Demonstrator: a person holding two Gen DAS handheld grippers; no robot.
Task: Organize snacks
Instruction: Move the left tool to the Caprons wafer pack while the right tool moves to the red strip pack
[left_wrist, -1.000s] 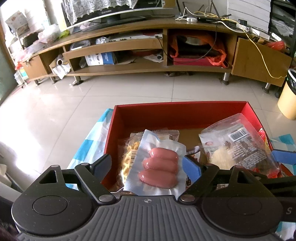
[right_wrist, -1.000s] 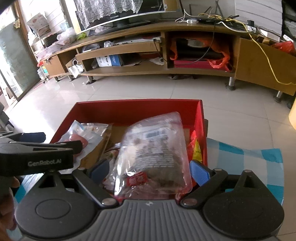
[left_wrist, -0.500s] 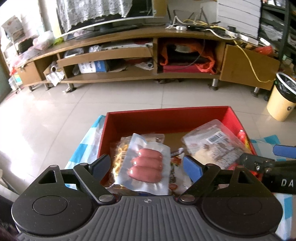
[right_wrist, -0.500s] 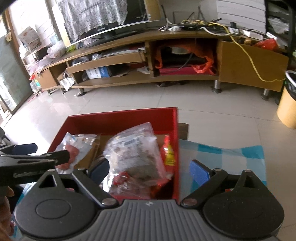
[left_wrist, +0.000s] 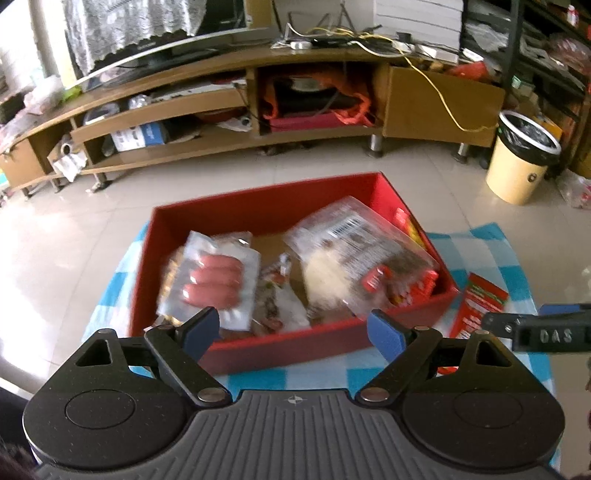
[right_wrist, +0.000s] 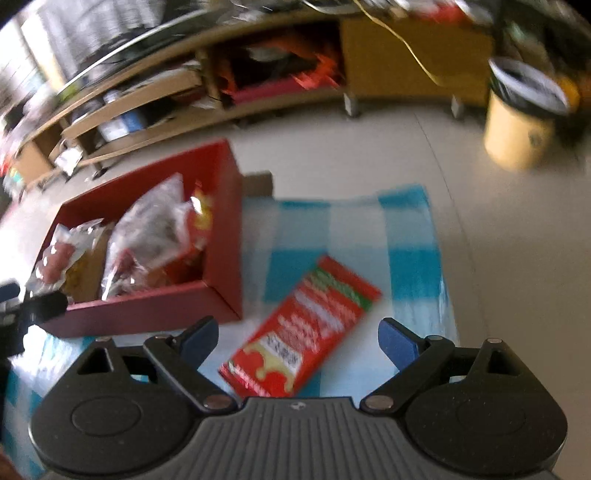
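Left wrist view takes in the long wooden TV cabinet (left_wrist: 258, 110) against the wall, and everything else can be placed from the red box (left_wrist: 280, 347) that sits in front of it on the pale tiled floor. Under the box lies a blue-and-white checked cloth (left_wrist: 491, 254), which spreads out past its right wall. Beyond the box, off to its right by the cabinet's end, stands a cream bin (left_wrist: 517, 166) with a dark liner.

Inside the box, a clear bag of mixed snacks (left_wrist: 354, 258) leans in the right half, and a vacuum pack of three pink sausages (left_wrist: 218, 280) lies in the left half, with smaller wrappers between them. Outside the box, just right of its near corner, a red snack packet (right_wrist: 303, 332) lies flat on the cloth.

Left gripper (left_wrist: 291, 332) hangs over the box's near wall, jaws spread wide and nothing between them. Right gripper (right_wrist: 297, 339) hangs over the red packet, jaws just as wide, not touching it as far as the blurred frame shows.
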